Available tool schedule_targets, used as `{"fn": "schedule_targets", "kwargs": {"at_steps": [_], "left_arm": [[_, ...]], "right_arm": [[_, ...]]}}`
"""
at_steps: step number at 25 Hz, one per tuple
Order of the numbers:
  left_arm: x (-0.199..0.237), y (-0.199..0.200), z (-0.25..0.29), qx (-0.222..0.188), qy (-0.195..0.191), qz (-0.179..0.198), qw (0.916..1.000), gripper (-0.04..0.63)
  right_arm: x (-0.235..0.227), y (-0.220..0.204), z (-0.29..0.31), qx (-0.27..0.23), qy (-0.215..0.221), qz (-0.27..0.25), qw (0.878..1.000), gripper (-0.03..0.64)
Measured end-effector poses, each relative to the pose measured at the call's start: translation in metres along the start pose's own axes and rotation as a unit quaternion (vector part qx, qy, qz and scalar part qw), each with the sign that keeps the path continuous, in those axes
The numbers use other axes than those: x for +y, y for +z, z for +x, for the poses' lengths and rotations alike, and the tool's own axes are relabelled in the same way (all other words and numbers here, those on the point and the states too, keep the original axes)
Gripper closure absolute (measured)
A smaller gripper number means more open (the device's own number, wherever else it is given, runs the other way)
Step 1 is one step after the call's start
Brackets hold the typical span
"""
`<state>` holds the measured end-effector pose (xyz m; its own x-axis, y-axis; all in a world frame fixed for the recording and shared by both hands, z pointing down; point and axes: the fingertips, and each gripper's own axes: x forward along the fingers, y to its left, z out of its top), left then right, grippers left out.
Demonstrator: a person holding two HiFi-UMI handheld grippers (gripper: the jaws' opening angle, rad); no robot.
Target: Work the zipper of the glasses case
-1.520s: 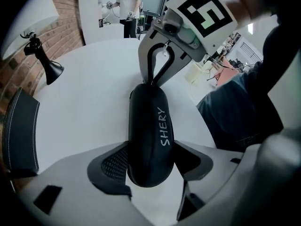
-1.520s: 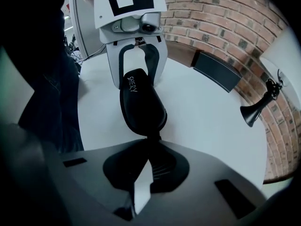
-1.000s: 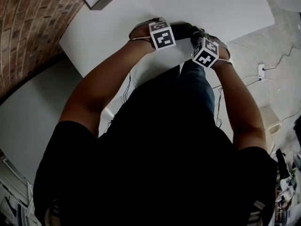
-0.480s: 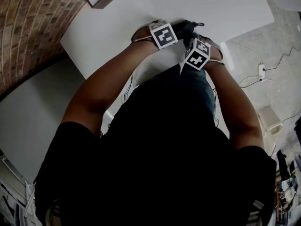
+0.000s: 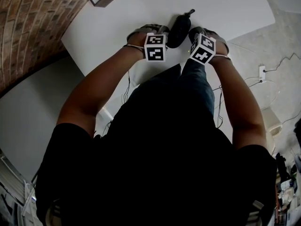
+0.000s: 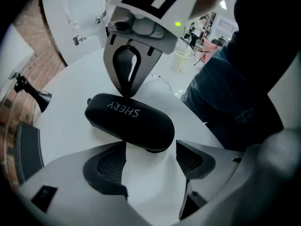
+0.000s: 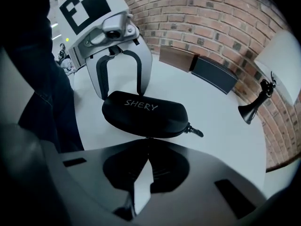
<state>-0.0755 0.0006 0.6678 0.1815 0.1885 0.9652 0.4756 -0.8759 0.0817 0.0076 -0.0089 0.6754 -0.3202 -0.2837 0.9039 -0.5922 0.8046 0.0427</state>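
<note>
Glasses case (image 5: 178, 29) is lying on the white counter (image 5: 225, 8) between the two tools, apparently zipped, with its pull (image 7: 195, 131) projecting from one end. The left gripper (image 6: 150, 150) is opening its fingers; nothing is sitting between them, and the case is resting just ahead. The right gripper (image 7: 149, 145) is pressing its fingers together, empty, tips seemingly touching the case's side, probably steadying it.

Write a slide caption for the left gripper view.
Black glasses case lies on the white table; the left gripper is opening its jaws just short of it, the shut right gripper opposite.
</note>
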Motion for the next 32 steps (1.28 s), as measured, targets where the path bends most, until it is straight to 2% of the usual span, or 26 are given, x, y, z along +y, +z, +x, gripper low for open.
{"fn": "schedule_targets", "kwargs": {"at_steps": [4, 8, 12, 16, 20, 27, 32], "left_arm": [[0.012, 0.005, -0.005, 0.000, 0.057, 0.073, 0.9957, 0.242], [0.025, 0.011, -0.019, -0.006, 0.090, 0.148, 0.9848, 0.222], [0.033, 0.012, -0.023, 0.008, 0.074, 0.235, 0.9692, 0.208], [0.030, 0.017, -0.018, 0.018, 0.045, 0.296, 0.9540, 0.181], [0.030, 0.020, -0.010, 0.025, 0.042, 0.284, 0.9575, 0.169], [0.032, 0.021, -0.008, 0.024, 0.042, 0.257, 0.9653, 0.169], [0.034, 0.026, -0.008, 0.015, 0.048, 0.221, 0.9739, 0.169]], "right_arm": [[-0.011, 0.000, 0.005, 0.005, -0.007, -0.052, 0.999, 0.615], [-0.018, 0.003, 0.009, 0.000, -0.007, -0.093, 0.996, 0.615], [-0.024, 0.011, 0.015, -0.004, -0.006, -0.130, 0.991, 0.615], [-0.027, 0.021, 0.016, -0.010, 0.002, -0.122, 0.993, 0.615], [-0.024, 0.022, 0.019, -0.010, 0.011, -0.101, 0.995, 0.615], [0.011, 0.023, 0.018, -0.013, 0.036, -0.101, 0.994, 0.615], [0.029, 0.024, 0.015, -0.011, 0.048, -0.084, 0.995, 0.615]]}}
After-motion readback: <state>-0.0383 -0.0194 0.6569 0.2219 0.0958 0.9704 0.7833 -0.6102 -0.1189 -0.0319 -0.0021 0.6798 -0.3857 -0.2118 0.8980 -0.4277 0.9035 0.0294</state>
